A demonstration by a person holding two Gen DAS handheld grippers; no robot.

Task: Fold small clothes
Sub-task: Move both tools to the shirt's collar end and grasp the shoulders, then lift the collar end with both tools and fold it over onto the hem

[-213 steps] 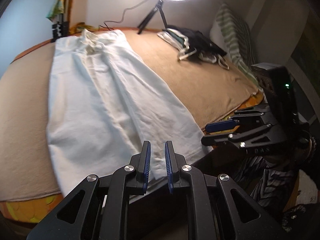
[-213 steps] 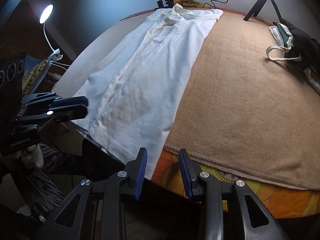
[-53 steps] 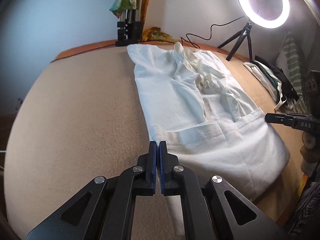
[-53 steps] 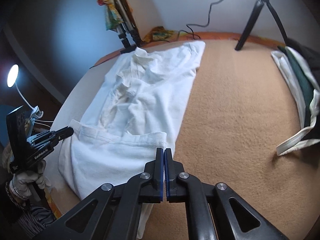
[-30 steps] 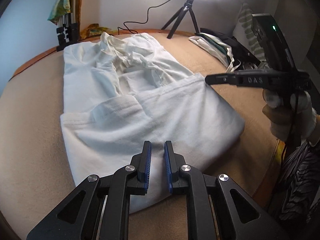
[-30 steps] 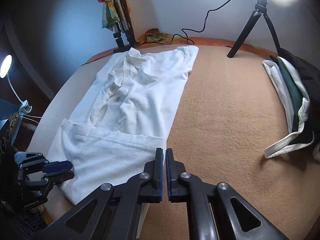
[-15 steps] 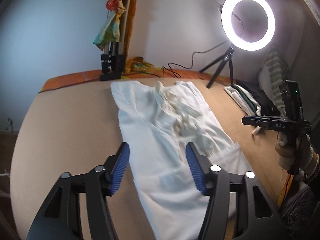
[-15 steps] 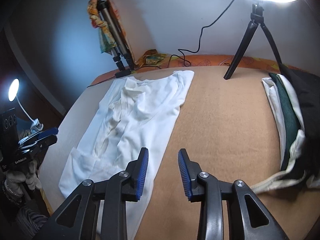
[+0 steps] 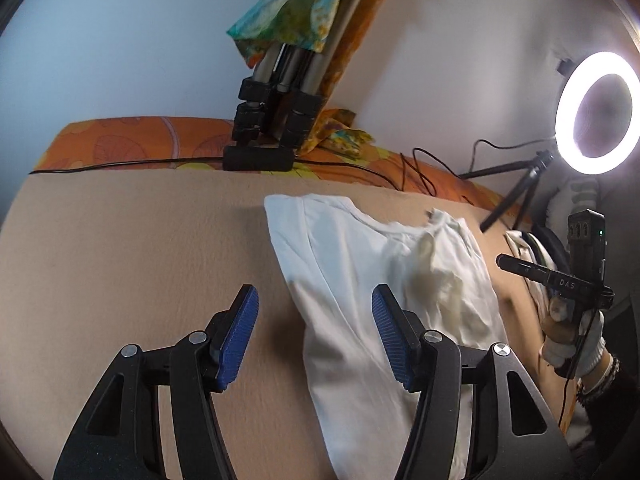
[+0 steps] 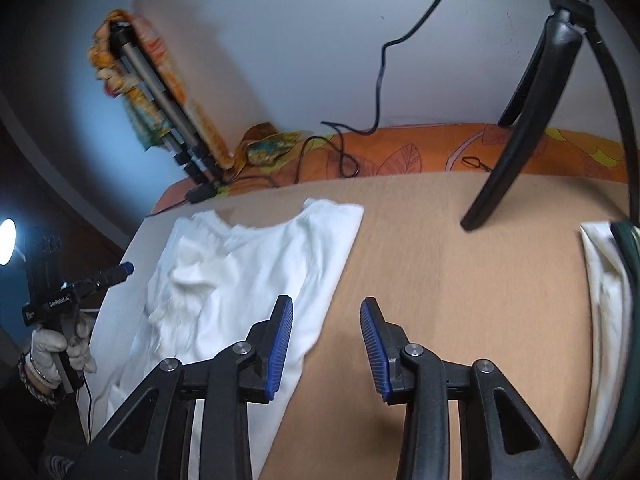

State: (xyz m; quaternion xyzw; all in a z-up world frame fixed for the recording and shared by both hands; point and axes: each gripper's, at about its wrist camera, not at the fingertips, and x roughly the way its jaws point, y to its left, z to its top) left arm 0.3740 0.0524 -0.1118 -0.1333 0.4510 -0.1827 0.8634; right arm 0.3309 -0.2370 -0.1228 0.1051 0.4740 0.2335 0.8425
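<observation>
- A lit ring light (image 9: 599, 111) at the right edge of the left wrist view burns out to pure white and casts a soft glow on the wall behind it.
- A small lamp (image 10: 7, 247) flares at the far left of the right wrist view, amid deep shadow.
- Motion blur smears the white shirt (image 10: 256, 276) and the folded tripod (image 10: 160, 108) against the wall.
- Fisheye bending curves the bed's edge; all corners fall to black.
- The blanket (image 9: 132, 248) sits in even, warm light.
</observation>
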